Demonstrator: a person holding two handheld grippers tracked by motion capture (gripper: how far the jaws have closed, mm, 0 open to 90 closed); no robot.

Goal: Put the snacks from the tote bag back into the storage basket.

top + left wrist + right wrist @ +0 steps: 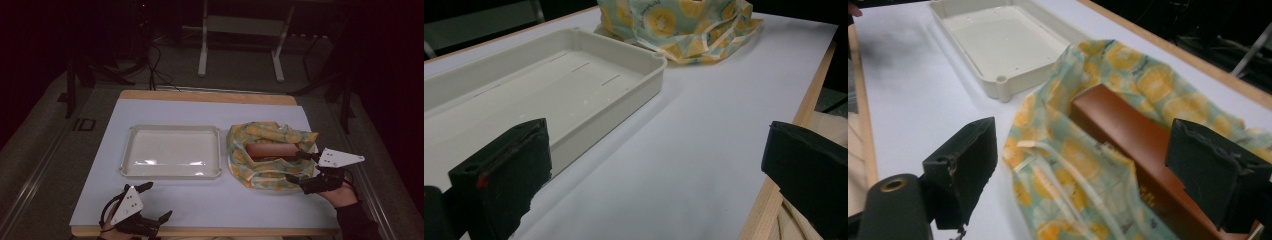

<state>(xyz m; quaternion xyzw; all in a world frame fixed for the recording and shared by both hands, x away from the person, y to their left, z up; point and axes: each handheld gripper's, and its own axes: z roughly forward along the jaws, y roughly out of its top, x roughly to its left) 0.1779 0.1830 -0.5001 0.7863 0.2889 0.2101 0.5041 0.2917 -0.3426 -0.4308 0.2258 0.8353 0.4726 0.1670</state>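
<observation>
The box (272,150) lies in the open bag (260,172), just right of the tray (171,171), whose bed is bare. So the move is hardly begun. The right gripper (302,166) hovers at the bag's near edge, jaws wide, apparently gripping nothing. The left gripper (155,202) waits at the table's (210,205) front edge, jaws wide apart, empty.

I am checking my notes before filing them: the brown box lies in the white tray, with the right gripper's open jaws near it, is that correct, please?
Not quite: the brown box lies in the lemon-print bag, beside the white tray, which holds nothing. The high view shows this. The right gripper is indeed open near the box.
</observation>
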